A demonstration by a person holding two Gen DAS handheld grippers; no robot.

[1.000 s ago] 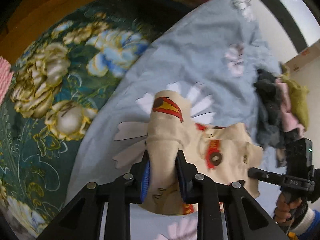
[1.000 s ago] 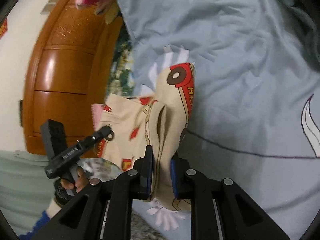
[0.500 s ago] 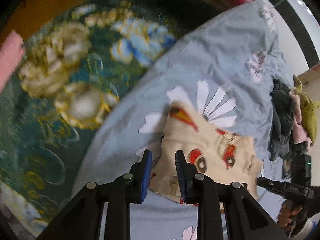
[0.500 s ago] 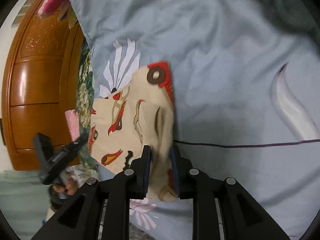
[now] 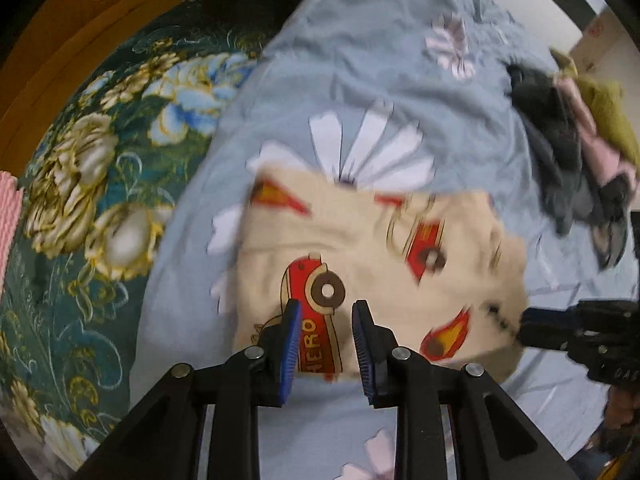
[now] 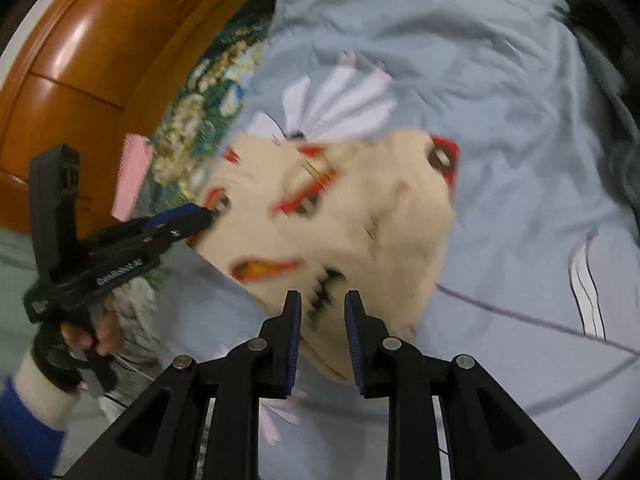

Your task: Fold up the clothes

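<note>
The cream garment [image 5: 372, 264] with red cartoon cars and "HERO" lettering lies folded into a rough rectangle on the grey-blue daisy sheet [image 5: 400, 72]. Left gripper [image 5: 326, 316] hangs over its near edge, jaws apart, nothing pinched. Right gripper [image 6: 320, 308] is opening over the opposite edge, cloth below, not clamped.

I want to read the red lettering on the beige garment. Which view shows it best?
The left wrist view: the red banner lies between the left hand-held gripper's fingers, and "ERO" reads clearly. In the right wrist view the garment is motion-blurred and no lettering can be made out.
</note>
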